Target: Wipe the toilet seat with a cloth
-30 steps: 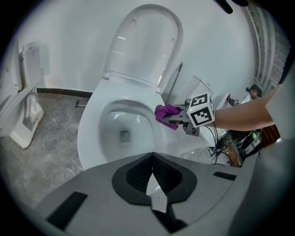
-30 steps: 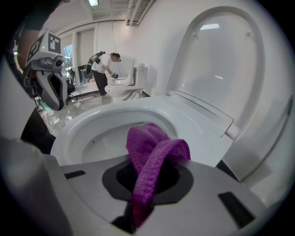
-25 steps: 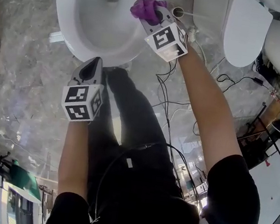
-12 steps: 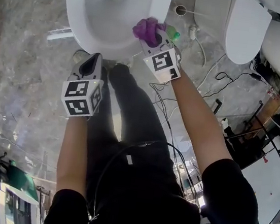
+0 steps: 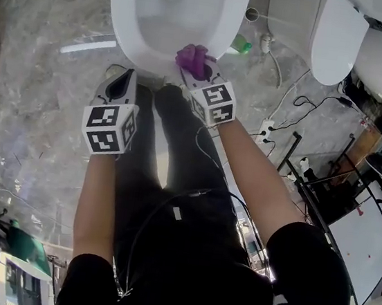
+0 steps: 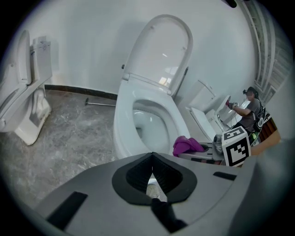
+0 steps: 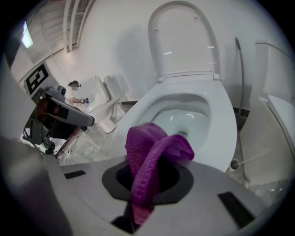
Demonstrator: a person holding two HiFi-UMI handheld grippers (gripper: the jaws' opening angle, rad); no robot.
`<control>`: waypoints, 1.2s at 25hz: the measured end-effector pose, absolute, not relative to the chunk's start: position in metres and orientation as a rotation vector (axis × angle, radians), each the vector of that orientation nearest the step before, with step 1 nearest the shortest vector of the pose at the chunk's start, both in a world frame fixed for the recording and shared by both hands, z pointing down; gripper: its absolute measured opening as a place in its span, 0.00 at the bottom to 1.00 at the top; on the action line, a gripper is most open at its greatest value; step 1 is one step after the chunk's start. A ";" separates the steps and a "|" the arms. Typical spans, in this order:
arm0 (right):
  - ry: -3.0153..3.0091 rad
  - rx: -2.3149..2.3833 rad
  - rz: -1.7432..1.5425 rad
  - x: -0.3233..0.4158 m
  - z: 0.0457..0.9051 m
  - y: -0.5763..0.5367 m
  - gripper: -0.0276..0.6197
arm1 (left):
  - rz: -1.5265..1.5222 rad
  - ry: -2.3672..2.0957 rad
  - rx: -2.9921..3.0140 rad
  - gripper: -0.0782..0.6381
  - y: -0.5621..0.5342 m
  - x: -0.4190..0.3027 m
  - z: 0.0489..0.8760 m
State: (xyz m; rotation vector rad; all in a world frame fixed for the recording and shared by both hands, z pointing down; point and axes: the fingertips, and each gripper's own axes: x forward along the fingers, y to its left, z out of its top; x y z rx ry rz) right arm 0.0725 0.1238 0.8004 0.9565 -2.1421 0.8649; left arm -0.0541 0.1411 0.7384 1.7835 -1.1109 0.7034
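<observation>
Hanging out of the right gripper [image 5: 197, 71], the purple cloth [image 5: 193, 58] is a folded strip, pinched at its near end by the jaws; in the right gripper view the cloth [image 7: 150, 161] runs lengthwise along the line of the jaws, rises clear of them and loops over at the top, its bunched far end pointing at the toilet; from the head view that bunched end sits against the front right edge of the white toilet seat [image 5: 228, 28], though whether it presses on the seat I cannot tell; the seat's long axis runs away from the person, its rounded front end nearest the person's dark trousers [image 5: 178, 146]; the lid [image 7: 182, 41] stands upright behind the bowl; the left gripper [image 5: 124, 80] hangs off to the left of the seat's front, apart from it, aimed down at the grey marble floor [image 5: 31, 92], its jaws together with nothing between them, as the left gripper view shows [image 6: 152, 173]; a small green bottle [image 5: 241, 46] lies on the floor just right of the bowl; further right stands a second toilet [image 5: 335, 42], with black cables [image 5: 302, 104] trailing over the floor near it.
</observation>
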 end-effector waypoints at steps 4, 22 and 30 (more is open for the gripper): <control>-2.109 0.976 0.965 0.035 0.798 0.130 0.13 | 0.657 -1.093 1.754 0.12 0.143 -0.083 0.737; -2.210 0.932 0.856 -0.092 0.790 0.084 0.13 | 0.578 -1.082 1.710 0.12 0.115 -0.195 0.742; -2.272 0.923 0.741 -0.124 0.788 0.046 0.13 | 0.589 -1.096 1.695 0.12 0.111 -0.226 0.747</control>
